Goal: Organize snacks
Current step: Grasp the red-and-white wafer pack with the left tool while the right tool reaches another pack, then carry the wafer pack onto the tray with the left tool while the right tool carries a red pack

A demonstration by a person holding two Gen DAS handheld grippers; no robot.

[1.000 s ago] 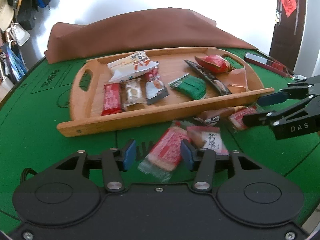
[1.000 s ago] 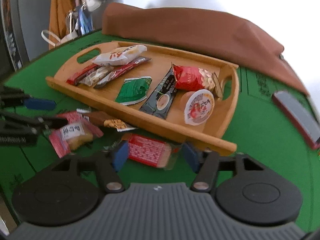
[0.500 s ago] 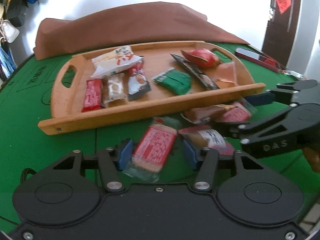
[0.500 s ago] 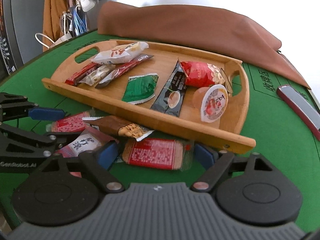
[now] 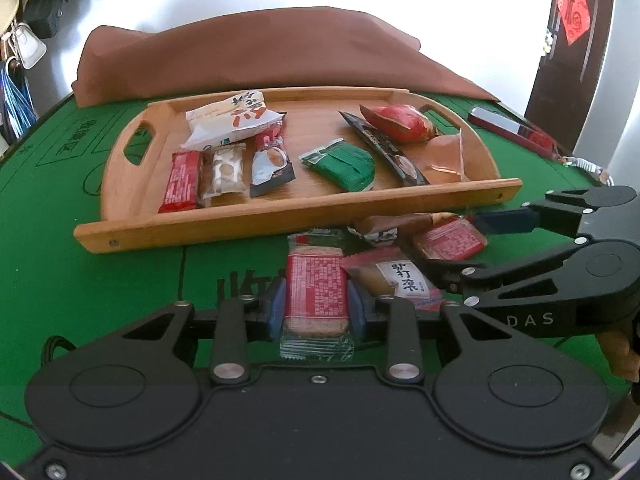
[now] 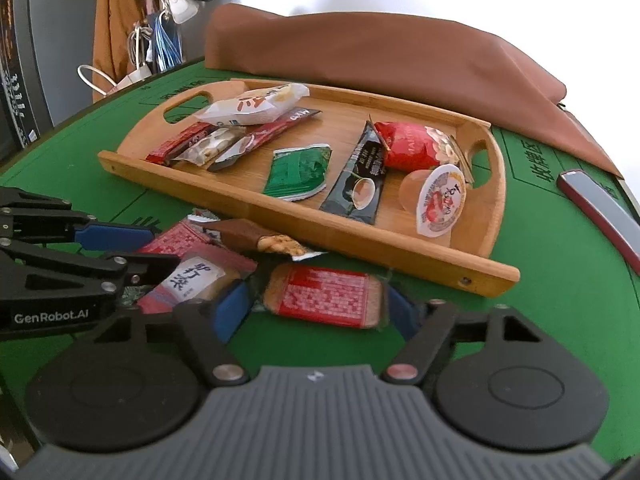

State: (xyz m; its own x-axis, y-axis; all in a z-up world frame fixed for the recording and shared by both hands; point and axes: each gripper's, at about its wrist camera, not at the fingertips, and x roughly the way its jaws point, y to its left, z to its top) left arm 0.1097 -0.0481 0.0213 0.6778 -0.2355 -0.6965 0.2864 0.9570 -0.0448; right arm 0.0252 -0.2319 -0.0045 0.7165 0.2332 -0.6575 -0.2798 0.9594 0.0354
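- The left gripper [image 5: 316, 305] is clamped on a red wafer packet [image 5: 315, 293], its blue pads pressed against both long edges; the packet lies on the green counter [image 5: 48, 264], at 6 o'clock from the wooden tray [image 5: 280, 222].
- The right gripper [image 6: 316, 309] stands wide, its blue fingers [image 6: 232, 309] on either side of a second red wafer packet [image 6: 326, 295] without pressing it. That packet sits on the counter, just off the tray's near rail.
- Between the two packets lie a white-labelled sweet [image 5: 402, 280] and a brown bar [image 6: 256, 236], touching one another in a loose heap.
- Inside the tray: a white pouch [image 5: 232, 120] at 10 o'clock, a green sachet [image 5: 340, 162] at centre, a black coffee stick [image 6: 360, 176], a red nut bag [image 6: 412, 146] and a jelly cup [image 6: 438, 200] at 3 o'clock.
- A brown cloth [image 5: 260, 52] lies at 12 o'clock beyond the tray.
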